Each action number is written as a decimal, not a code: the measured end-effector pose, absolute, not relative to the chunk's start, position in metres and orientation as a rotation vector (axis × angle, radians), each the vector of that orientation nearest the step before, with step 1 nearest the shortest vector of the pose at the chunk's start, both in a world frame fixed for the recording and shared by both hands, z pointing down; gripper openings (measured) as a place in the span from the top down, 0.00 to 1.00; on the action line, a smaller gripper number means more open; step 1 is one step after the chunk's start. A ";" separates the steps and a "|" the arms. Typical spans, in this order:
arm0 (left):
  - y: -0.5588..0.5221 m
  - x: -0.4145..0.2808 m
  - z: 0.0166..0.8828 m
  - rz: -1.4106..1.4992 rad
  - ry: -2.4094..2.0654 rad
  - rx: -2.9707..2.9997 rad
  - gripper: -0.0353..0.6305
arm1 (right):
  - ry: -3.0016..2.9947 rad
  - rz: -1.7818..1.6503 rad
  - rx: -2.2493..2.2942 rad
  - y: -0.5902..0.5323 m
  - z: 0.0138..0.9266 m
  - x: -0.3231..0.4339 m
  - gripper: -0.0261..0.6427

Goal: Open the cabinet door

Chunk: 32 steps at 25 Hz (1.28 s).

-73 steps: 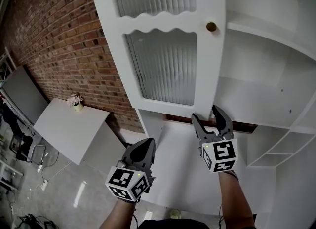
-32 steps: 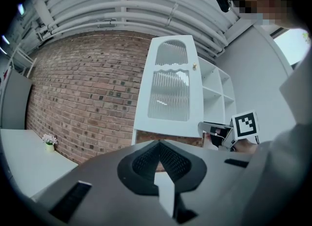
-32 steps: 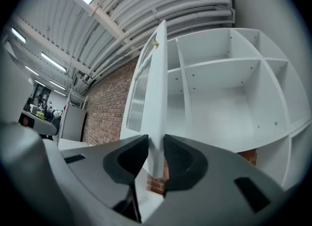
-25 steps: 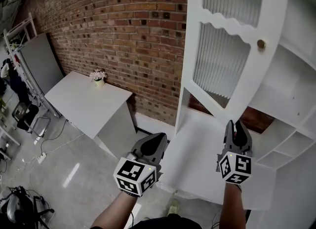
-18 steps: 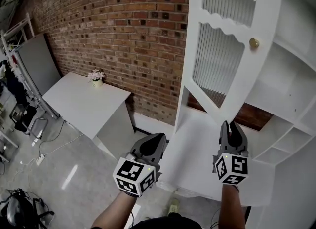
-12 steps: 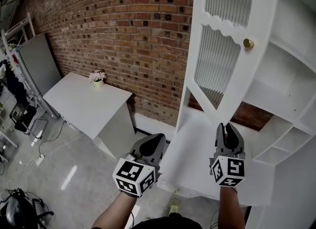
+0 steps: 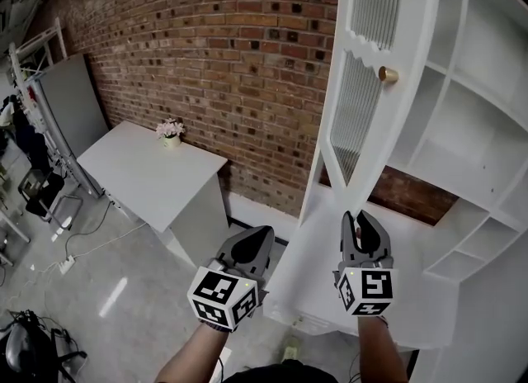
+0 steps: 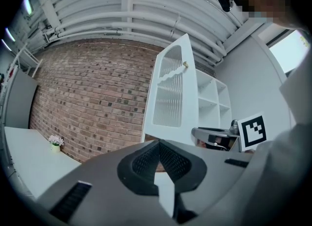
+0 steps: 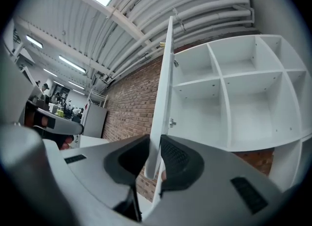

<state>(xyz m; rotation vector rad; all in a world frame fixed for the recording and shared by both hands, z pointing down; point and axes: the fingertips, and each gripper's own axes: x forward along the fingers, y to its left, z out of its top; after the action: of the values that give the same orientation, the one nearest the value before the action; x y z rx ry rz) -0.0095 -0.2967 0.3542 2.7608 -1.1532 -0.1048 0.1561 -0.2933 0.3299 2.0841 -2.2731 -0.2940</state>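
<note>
My right gripper (image 7: 360,218) is clamped on the bottom edge of the cabinet door (image 7: 371,68), which rises straight above it. The right gripper view only gives me the door edge-on, so its ribbed glass is hidden there. In the head view the door's top is cut off. My left gripper (image 7: 252,237) is pinched closed on nothing, just beside the right one. The only print I can spot is the black-and-white square markers (image 7: 365,285) on the gripper cubes.

Left gripper (image 7: 254,237): grey shell, black ribbed pads (image 8: 146,159) | right gripper (image 7: 360,220): identical | left cube (image 7: 221,297), right cube (image 7: 365,290): white, black square markers
</note>
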 end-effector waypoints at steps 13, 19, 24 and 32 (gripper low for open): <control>-0.294 -0.047 0.353 -0.120 -1.250 2.721 0.94 | -2.408 -0.306 1.896 -0.314 0.329 0.081 0.83; -0.293 -0.064 0.352 -0.120 -1.296 2.702 0.94 | -2.443 -0.308 1.840 -0.324 0.329 0.055 0.83; -0.290 -0.075 0.352 -0.127 -1.331 2.691 0.94 | -2.470 -0.305 1.803 -0.329 0.331 0.040 0.83; -0.286 -0.086 0.352 -0.129 -1.361 2.682 0.94 | -2.496 -0.321 1.709 -0.339 0.334 0.017 0.84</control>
<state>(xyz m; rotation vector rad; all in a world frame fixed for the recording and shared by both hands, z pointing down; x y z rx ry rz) -0.0861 -0.2864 0.3521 2.6815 -1.3610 -0.1289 0.0171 -0.3390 0.3336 1.7091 -2.4957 -0.3207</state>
